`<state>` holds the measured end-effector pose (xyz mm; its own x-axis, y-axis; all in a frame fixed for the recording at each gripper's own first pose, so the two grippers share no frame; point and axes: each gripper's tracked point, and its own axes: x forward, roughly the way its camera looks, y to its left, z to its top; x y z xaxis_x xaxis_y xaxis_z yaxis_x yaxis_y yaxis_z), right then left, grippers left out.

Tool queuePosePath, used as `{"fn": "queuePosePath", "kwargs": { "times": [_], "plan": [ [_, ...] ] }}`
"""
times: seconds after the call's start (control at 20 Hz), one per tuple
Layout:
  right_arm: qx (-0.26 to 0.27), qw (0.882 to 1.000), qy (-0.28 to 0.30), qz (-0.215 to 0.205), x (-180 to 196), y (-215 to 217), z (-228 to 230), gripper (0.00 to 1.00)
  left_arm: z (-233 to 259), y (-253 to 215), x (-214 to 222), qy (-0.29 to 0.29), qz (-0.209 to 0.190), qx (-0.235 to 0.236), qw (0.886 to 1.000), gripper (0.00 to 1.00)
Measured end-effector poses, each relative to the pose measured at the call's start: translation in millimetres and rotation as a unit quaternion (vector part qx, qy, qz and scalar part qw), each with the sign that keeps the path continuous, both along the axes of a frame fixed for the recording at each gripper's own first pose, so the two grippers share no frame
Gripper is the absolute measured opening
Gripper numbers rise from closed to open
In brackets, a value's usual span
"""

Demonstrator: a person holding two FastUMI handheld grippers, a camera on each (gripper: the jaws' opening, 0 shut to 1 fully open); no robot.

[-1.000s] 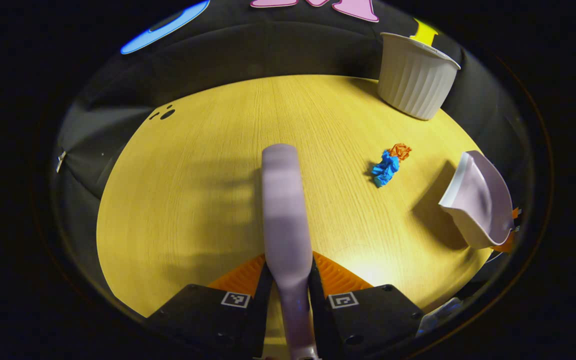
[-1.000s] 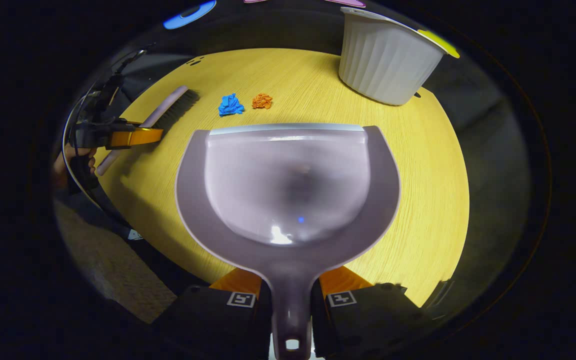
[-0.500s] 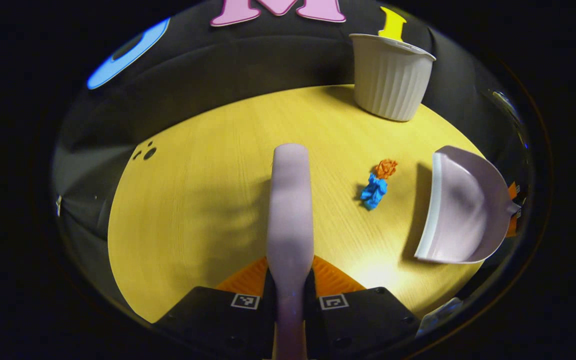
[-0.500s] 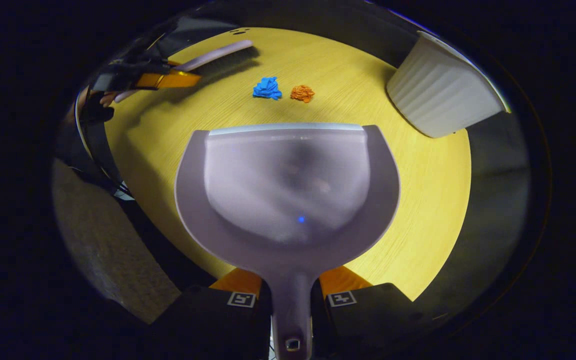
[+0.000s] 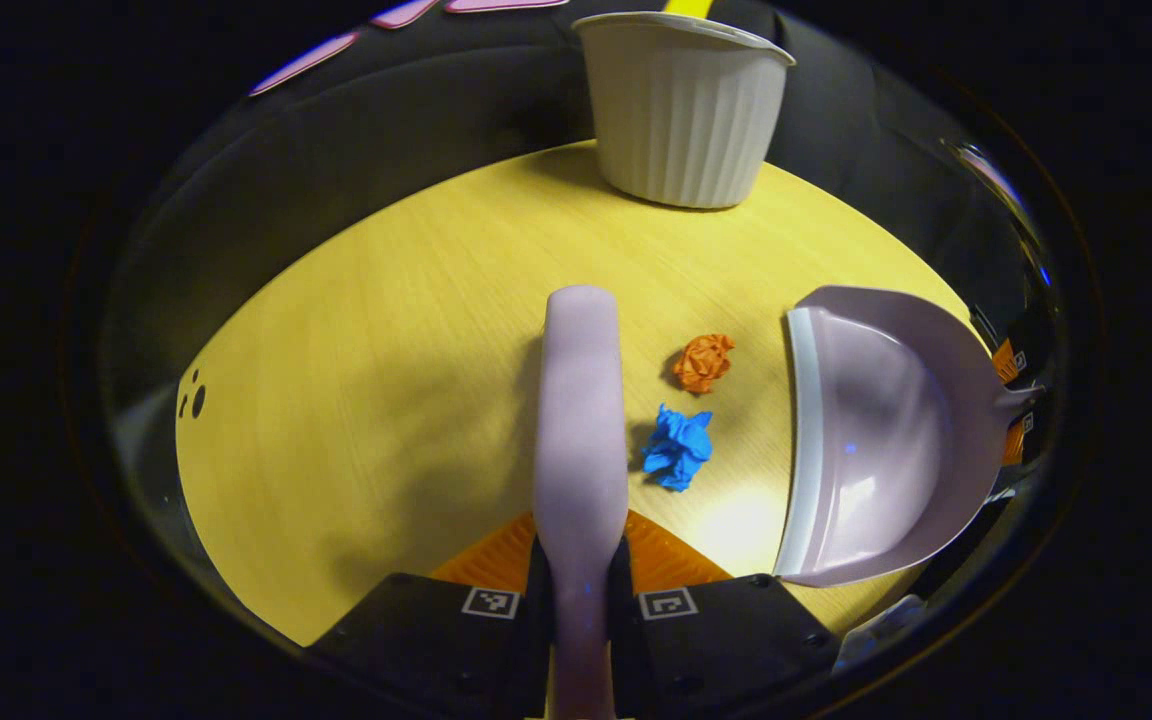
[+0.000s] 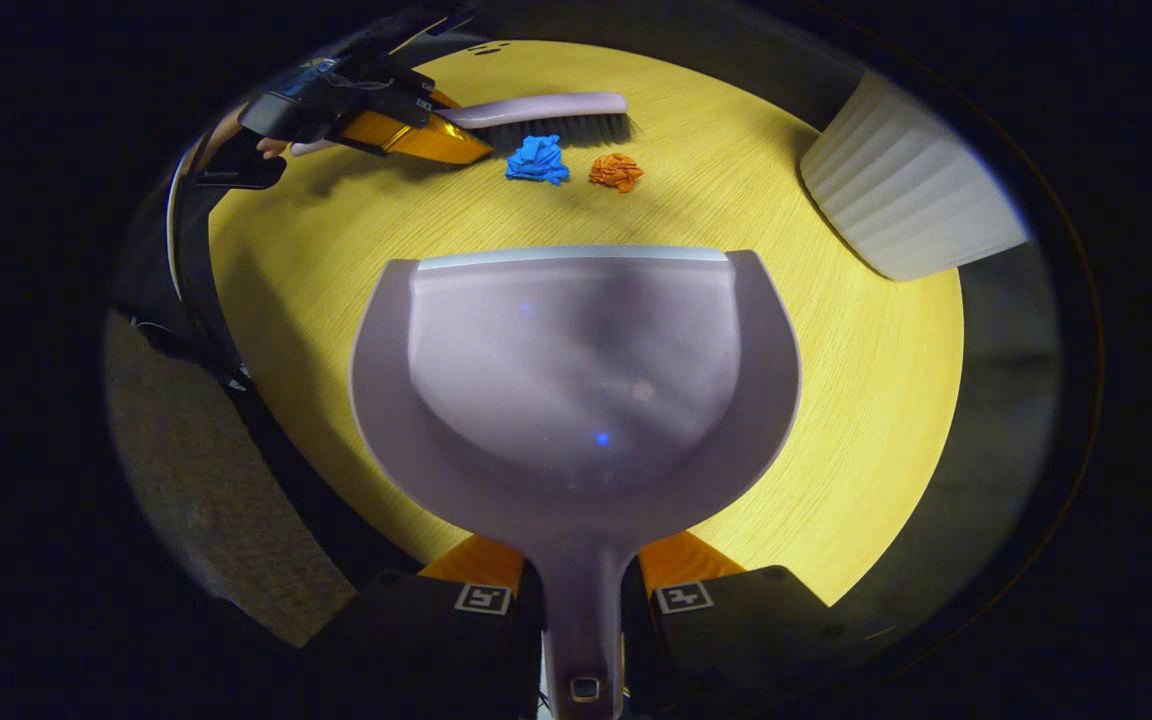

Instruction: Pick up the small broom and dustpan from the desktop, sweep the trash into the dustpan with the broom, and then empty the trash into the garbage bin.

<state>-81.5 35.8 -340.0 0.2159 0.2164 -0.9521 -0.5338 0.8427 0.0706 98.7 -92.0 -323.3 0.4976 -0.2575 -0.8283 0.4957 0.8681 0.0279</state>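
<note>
Yellow wood makes up the round surface (image 5: 386, 330), with black cloth behind it. The left claw (image 5: 581, 575) is clamped on the handle of the small broom (image 5: 579, 400). The broom is long and pale purple, and in the left gripper view its long axis runs straight toward 12 o'clock. In the right gripper view its dark bristles face down at the surface. The right claw (image 6: 581, 580) squeezes the thin handle of the dustpan (image 6: 576, 380). The dustpan is pale purple, wide and scooped, with a light strip along its flat front edge, which points toward 12 o'clock at the trash. A blue paper ball (image 5: 678, 447) and an orange paper ball (image 5: 704, 361) lie between broom and dustpan. A white ribbed bin (image 5: 681, 110) stands at 12 o'clock on the far edge.
</note>
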Motion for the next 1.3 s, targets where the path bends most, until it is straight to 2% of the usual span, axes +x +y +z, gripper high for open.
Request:
{"fn": "queuePosePath", "kwargs": {
  "times": [0.2, 0.35, 0.45, 0.6, 0.75, 0.9, 1.05, 1.15, 1.3],
  "plan": [
    [0.008, 1.000, -0.006, 0.003, 7, 2, 1, 0.37, 8, -31, -11, 0.028, -0.061, -0.020, 0.998, 0.29],
    [0.016, 1.000, -0.011, 0.006, 5, -2, -1, 0.37, 8, -69, -44, 0.094, -0.098, -0.074, 0.988, 0.29],
    [0.019, 1.000, -0.020, 0.007, 6, -1, -2, 0.37, 12, -82, -56, 0.131, -0.108, -0.114, 0.979, 0.29],
    [0.030, 0.999, -0.036, 0.003, 6, 1, -7, 0.37, 28, -94, -69, 0.166, -0.088, -0.165, 0.968, 0.28],
    [0.048, 0.997, -0.054, -0.013, 7, 4, -11, 0.37, 38, -89, -62, 0.146, -0.064, -0.172, 0.972, 0.27],
    [0.064, 0.994, -0.073, -0.051, 6, 12, -14, 0.37, 66, -78, -67, 0.111, -0.047, -0.189, 0.975, 0.27],
    [0.058, 0.991, -0.075, -0.096, -3, 15, -10, 0.37, 107, -53, -69, 0.059, -0.007, -0.207, 0.976, 0.28],
    [0.049, 0.988, -0.076, -0.128, -4, 22, -2, 0.37, 122, -31, -68, 0.023, 0.022, -0.197, 0.980, 0.28],
    [0.054, 0.980, -0.079, -0.172, -5, 35, 13, 0.37, 120, -9, -73, 0.006, 0.061, -0.180, 0.982, 0.28]
  ]
}}
